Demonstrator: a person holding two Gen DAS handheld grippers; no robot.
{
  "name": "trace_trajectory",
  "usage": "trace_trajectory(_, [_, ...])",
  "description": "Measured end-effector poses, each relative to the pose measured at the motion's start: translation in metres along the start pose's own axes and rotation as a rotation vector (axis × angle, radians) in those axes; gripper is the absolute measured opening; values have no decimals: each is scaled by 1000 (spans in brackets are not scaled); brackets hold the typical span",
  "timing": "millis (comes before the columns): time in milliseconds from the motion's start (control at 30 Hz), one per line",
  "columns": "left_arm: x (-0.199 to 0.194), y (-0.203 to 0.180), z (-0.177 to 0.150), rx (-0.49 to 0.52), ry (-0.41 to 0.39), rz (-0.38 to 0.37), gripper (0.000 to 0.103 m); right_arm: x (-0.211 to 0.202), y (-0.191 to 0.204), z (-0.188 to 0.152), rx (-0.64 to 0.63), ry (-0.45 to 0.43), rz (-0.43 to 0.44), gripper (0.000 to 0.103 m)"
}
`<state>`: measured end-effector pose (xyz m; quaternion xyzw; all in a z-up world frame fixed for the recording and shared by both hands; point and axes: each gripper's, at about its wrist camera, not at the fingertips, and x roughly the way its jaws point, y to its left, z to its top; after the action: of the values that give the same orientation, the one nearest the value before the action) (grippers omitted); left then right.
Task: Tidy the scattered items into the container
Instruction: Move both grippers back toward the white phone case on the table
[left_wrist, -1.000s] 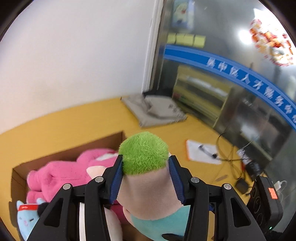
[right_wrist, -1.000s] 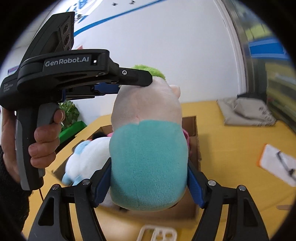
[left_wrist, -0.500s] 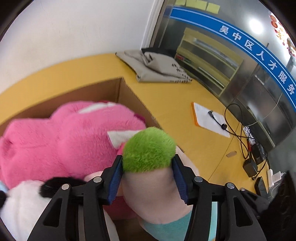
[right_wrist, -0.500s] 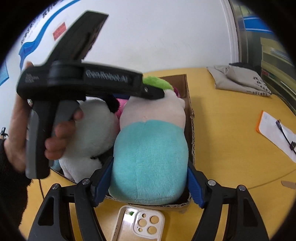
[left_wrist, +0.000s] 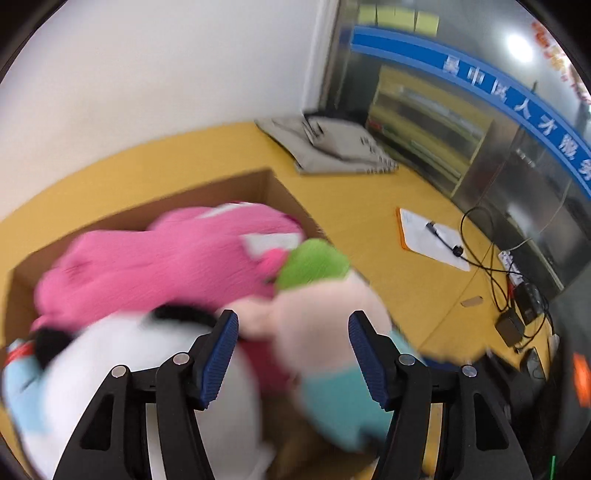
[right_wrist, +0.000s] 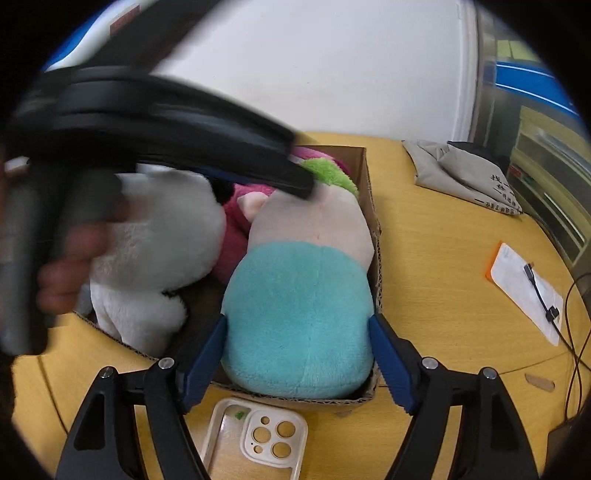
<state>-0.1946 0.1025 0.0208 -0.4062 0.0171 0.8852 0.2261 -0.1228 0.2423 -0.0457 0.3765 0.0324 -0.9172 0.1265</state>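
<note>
Releasing is the step in hand, seen first from the left wrist: the left gripper has just been opening, and its blue ribbed pads now stand apart from the pale head of the green-tufted, teal-bodied plush doll, which still lies between them without being pressed. That doll has its green tuft against the big pink plush toy inside the brown cardboard box, with a white plush toy with black ears just beside it. To finish well, I would spread this tool a little wider and draw it straight back and up, so the pads do not snag the fur and tip the head out over the box's right wall.

From the right wrist, the right gripper has also just been widening slightly, yet its pads look to touch both flanks of the doll's teal body, which sits down in the near right corner of the box. I judge it should let go only once the body rests on the box floor, then lift clear. A cream phone case with camera cut-outs lies on the yellow table just in front of the box, still to be tidied.
</note>
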Motion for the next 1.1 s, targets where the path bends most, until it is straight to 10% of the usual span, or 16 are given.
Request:
trace_trajectory(233, [-85, 111, -111, -128, -2, 212, 66, -32, -2, -9, 102, -46, 45, 77])
trace_trajectory(367, [-84, 149, -149, -215, 54, 193, 61, -46, 3, -22, 245, -18, 140, 84])
trace_trajectory(633, [-92, 140, -158, -213, 11, 239, 62, -66, 49, -49, 102, 17, 36, 84])
trace_trajectory(800, [-150, 97, -164, -205, -164, 245, 103, -95, 55, -59, 54, -36, -59, 84])
trace_trajectory(1100, [-189, 37, -196, -221, -243, 185, 103, -115, 56, -67, 40, -77, -108, 84])
